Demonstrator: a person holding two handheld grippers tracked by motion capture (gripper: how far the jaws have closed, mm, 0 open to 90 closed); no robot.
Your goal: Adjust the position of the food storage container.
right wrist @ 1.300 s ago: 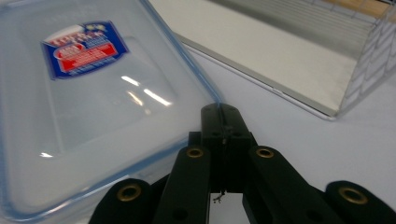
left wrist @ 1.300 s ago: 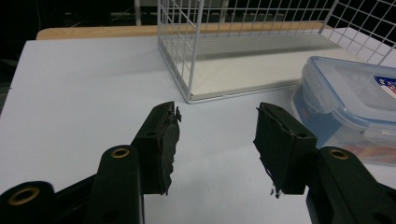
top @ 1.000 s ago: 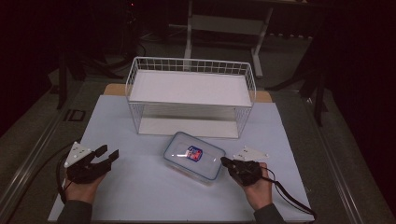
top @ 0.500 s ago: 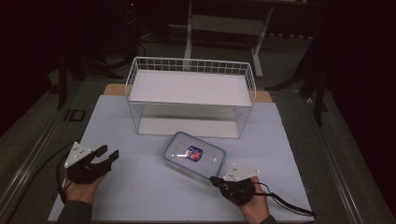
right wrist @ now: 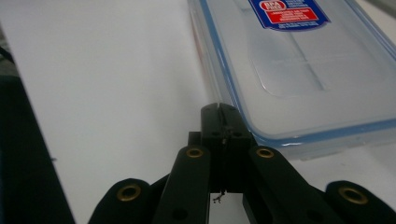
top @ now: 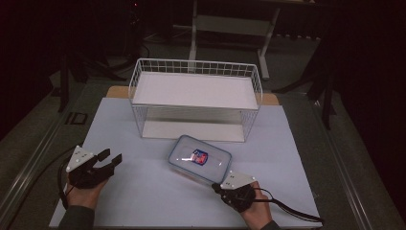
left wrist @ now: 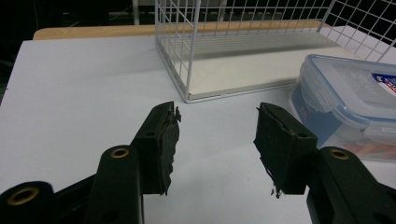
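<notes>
A clear plastic container (top: 199,158) with a blue-rimmed lid and a red-and-blue label lies flat on the white mat, just in front of the wire basket. My right gripper (top: 216,188) is at the container's near corner, its jaws pressed together with nothing between them. In the right gripper view the shut tips (right wrist: 220,109) sit right at the container (right wrist: 299,60) rim; I cannot tell whether they touch it. My left gripper (top: 111,157) rests at the mat's near left, open and empty. Past its jaws (left wrist: 217,123) I see the container (left wrist: 345,93) to the right.
A white wire basket (top: 196,67) with a white floor stands at the back of the mat (top: 143,191); its near corner (left wrist: 187,56) is just beyond my left jaws. Dark floor and a metal stand lie past the table's far edge.
My right gripper has slid toward the person and a little left, from the container's right side to its near corner. The left gripper and the container have stayed put.
</notes>
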